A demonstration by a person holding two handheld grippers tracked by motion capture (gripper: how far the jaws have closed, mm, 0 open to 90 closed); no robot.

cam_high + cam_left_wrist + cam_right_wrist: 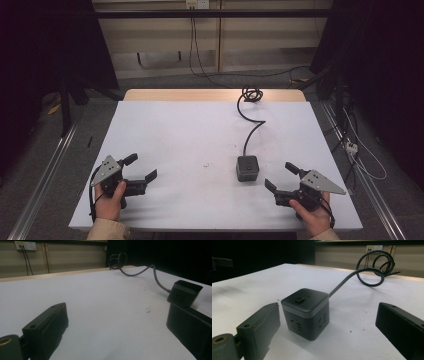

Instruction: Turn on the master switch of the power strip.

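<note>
Nothing's really started yet: the cube power strip [305, 312] sits on the desk [175, 130] just ahead of the right hand-held gripper [283, 176], untouched, jaws spread wide. The left hand-held gripper [140, 167] is wide too, well off to its side, holding nothing.

A dark cube-shaped power socket [247, 167] is sitting alone on the white table [175, 135], the one solid thing standing in the way. Left of the socket, bare tabletop is stretching wide, offering open passage toward the left gripper [140, 168], which is resting well apart with jaws spread. The right gripper [281, 175], jaws also spread, is waiting near the socket's front right corner with a free gap between them. Behind the socket, its grey cable [250, 131] is snaking to a coil [251, 93] at the far edge, crossing that lane.
</note>
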